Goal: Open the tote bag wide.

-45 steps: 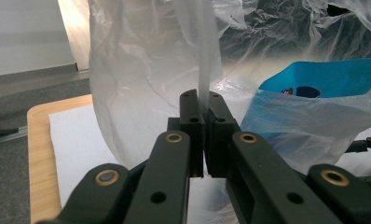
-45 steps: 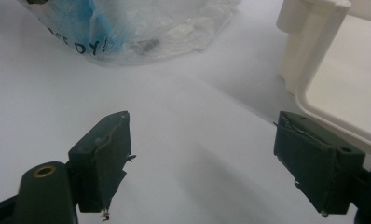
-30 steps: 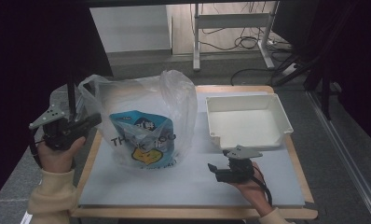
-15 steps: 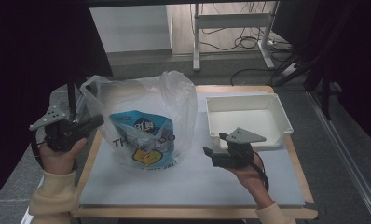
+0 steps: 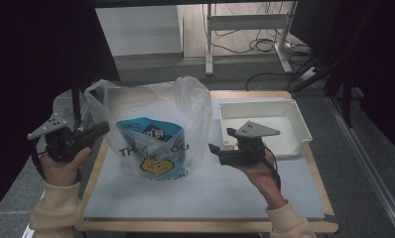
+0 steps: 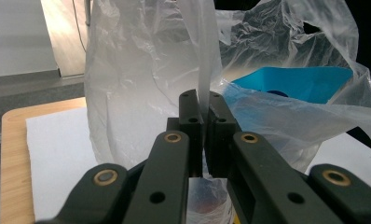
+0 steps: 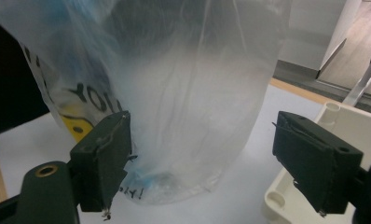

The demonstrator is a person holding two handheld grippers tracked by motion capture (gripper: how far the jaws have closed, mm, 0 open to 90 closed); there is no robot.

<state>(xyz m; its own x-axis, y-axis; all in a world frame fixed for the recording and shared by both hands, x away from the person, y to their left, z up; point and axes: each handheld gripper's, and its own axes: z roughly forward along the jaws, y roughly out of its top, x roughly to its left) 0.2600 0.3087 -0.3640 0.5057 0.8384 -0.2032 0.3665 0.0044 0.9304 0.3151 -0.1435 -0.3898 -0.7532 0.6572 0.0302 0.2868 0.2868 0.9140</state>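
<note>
Change: right gripper [image 5: 216, 150] has risen off the mat since a second ago and now hangs level beside the bag [image 5: 156, 129], jaws pointing at its right side; bag, tray and left gripper have stayed put.
Meaning: by my reading the right hand is lining up to take the bag's free side or handle, so that the mouth can be spread between both grippers; nothing has gone in or come out yet.
Left gripper [image 5: 102, 130]: jaws together, clamped on a strip of the bag's film [image 6: 203, 70], holding the left edge up.
Right gripper, own view [image 7: 221, 163]: jaws wide apart, nothing between them, the bag's lower wall just ahead and not touched.
Bag: stands upright on the mat [image 5: 200, 193], left of centre, mouth up; "THANK YOU" print and a yellow face on its front.
Pouch [image 5: 148, 136]: blue, upright inside the bag, top edge below the bag's mouth; what else lies at the bottom I cannot tell.
Tray [image 5: 265, 106]: white, on the table's right half, apart from the bag, nothing in it.
Count: one bag, one pouch, one tray, one mat, two grippers.
</note>
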